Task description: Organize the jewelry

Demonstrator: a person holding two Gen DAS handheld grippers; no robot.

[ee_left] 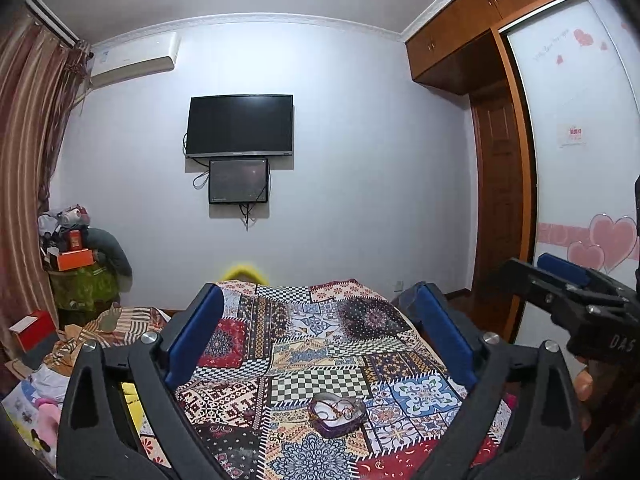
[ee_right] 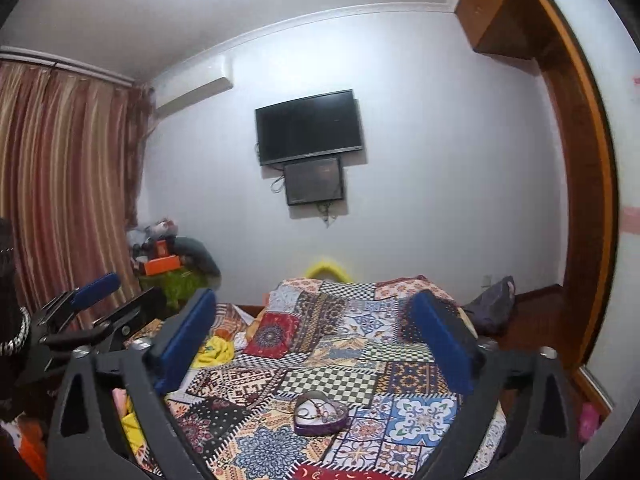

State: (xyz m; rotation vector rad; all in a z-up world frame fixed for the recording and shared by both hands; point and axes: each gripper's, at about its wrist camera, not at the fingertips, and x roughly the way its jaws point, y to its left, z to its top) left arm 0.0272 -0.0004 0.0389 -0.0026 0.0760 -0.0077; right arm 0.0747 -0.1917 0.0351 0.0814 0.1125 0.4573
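While both grippers pointed level across the room, a small heart-shaped box (ee_left: 337,414) sat on the bed (ee_left: 304,344), low in each wrist view and near the foot of the frame. The box had a dark purple wall and a pale lining, and thin jewelry (ee_left: 344,407) — looped chains or cords, too fine to tell apart — lay inside it. It rested on a patchwork quilt (ee_right: 332,364) of checkered, floral and geometric squares, and nothing touched it.

The left gripper (ee_left: 316,344) held its jaws wide apart, the blue pads standing on either side of the quilt with nothing between them. The right gripper (ee_right: 320,344) stood the same way — jaws spread fully, empty, well above the box. Each gripper showed at the edge of the other's view: the right one at the right side of the left wrist view, the left one at the left side of the right wrist view, so the two were side by side and apart. Part of a hand (ee_left: 584,386) showed behind the right gripper's body.

On the far wall hung a dark television (ee_left: 240,126) with a smaller screen (ee_left: 238,181) just below it. An air conditioner (ee_left: 134,60) was mounted high to the left, beside striped curtains (ee_right: 60,184). A wooden wardrobe (ee_left: 496,208) stood to the right, and a pile of boxes and clothes (ee_left: 80,256) filled the left corner.
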